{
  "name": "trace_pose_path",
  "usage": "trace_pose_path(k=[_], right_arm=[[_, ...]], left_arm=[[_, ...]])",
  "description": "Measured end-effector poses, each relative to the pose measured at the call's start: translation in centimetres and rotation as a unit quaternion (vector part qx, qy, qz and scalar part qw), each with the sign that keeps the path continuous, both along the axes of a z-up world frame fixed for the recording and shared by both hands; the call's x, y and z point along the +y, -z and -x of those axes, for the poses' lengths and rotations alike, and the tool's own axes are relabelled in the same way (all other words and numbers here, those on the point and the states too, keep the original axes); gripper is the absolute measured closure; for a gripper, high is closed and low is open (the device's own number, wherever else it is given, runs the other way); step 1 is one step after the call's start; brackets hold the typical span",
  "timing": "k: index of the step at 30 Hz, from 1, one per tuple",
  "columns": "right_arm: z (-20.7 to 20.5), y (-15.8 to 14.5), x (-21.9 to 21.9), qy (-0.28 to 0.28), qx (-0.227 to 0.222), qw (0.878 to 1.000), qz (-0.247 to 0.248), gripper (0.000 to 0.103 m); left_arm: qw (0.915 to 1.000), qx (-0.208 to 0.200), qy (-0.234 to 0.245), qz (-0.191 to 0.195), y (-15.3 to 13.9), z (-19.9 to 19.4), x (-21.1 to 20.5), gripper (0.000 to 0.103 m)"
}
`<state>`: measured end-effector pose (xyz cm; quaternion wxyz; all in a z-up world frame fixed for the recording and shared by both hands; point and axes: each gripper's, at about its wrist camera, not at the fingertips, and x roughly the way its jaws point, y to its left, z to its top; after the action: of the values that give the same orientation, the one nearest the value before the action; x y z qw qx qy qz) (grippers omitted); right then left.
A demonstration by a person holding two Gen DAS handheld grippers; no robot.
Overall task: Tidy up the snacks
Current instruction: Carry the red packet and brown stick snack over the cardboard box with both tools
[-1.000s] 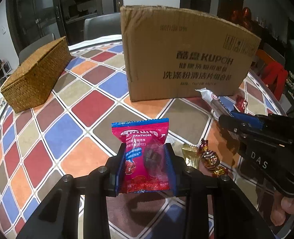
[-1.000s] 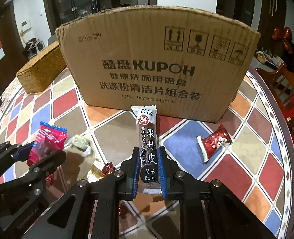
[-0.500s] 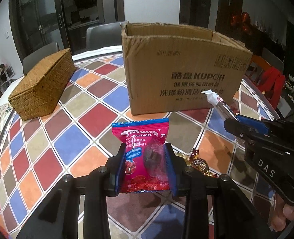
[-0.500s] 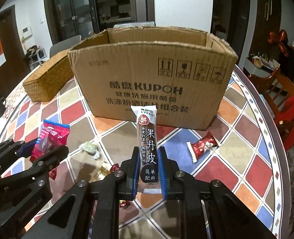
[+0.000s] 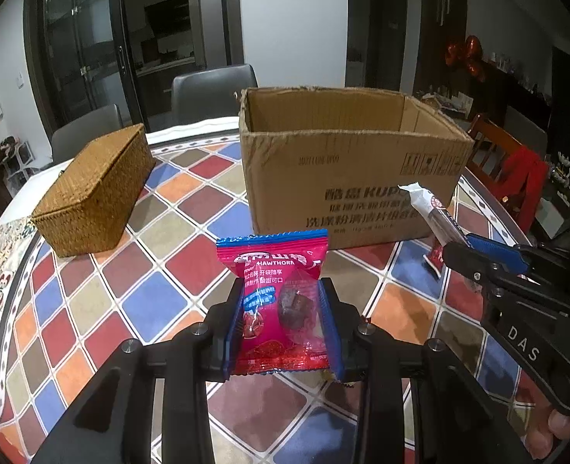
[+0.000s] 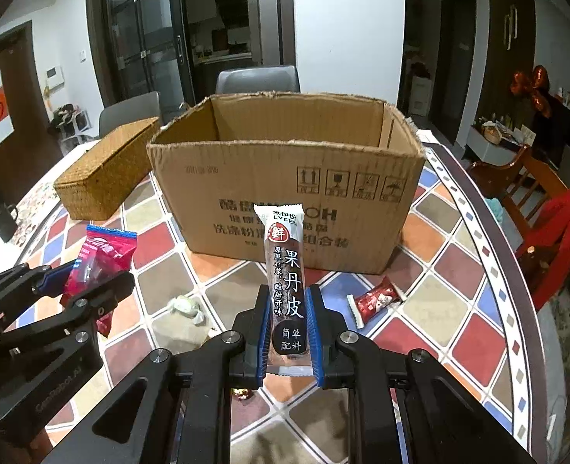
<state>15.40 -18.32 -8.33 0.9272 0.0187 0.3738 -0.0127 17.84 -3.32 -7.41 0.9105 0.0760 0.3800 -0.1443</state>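
Note:
My left gripper (image 5: 283, 317) is shut on a pink hawthorn snack packet (image 5: 281, 301), held upright above the table. The same packet (image 6: 99, 259) shows at the left of the right wrist view. My right gripper (image 6: 289, 328) is shut on a long dark fruit-leather bar (image 6: 287, 278) with a white top. That bar (image 5: 432, 214) sticks up from the right gripper at the right of the left wrist view. An open cardboard box (image 6: 285, 178) stands just beyond both grippers, its inside partly visible from above the rim.
A woven lidded basket (image 5: 95, 197) sits left of the box. Loose snacks lie on the tiled table: a red wrapped candy (image 6: 374, 297), a pale green one (image 6: 184, 305), a small red one (image 6: 242, 392). Chairs ring the table; a red-draped wooden chair (image 6: 548, 212) stands right.
Both grippers have risen with their snacks still held. The box's open top and inside have come into view, and the table surface looks farther below.

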Motion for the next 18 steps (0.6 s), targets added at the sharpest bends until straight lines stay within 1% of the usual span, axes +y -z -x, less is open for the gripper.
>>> trace_pose_path(k=[18], right_arm=[[0.5,-3.6,-1.2,0.013,-0.035,0.999,-0.002,0.084]], left_arm=[[0.9994,-0.035,0.006,0.002,-3.5,-0.5,-1.2,0.067]])
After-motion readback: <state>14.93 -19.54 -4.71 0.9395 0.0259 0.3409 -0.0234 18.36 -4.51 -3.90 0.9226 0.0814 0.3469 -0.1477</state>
